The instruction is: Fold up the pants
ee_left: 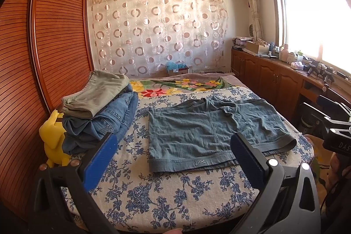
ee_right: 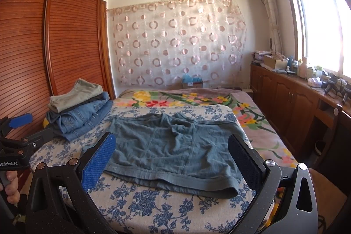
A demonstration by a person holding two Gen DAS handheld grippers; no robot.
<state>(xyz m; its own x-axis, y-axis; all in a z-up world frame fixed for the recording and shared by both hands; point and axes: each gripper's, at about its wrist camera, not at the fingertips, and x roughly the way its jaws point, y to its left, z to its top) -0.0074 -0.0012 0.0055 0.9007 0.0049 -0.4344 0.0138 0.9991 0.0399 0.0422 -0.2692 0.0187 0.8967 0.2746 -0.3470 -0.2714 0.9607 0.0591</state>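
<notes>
A pair of grey-blue shorts (ee_left: 210, 133) lies spread flat on the blue-flowered bed cover (ee_left: 166, 196), leg hems toward me. It also shows in the right wrist view (ee_right: 173, 148). My left gripper (ee_left: 173, 155) is open and empty, held above the near edge of the bed in front of the shorts. My right gripper (ee_right: 172, 157) is open and empty, hovering just short of the near hem. The left gripper also shows at the left edge of the right wrist view (ee_right: 33, 128).
A stack of folded pants, khaki on top of jeans (ee_left: 98, 109), sits at the left of the bed, also in the right wrist view (ee_right: 79, 111). A yellow toy (ee_left: 53, 137) stands beside it. A wooden wardrobe (ee_left: 43, 47) is left; low cabinets (ee_left: 274, 78) run along the right under the window.
</notes>
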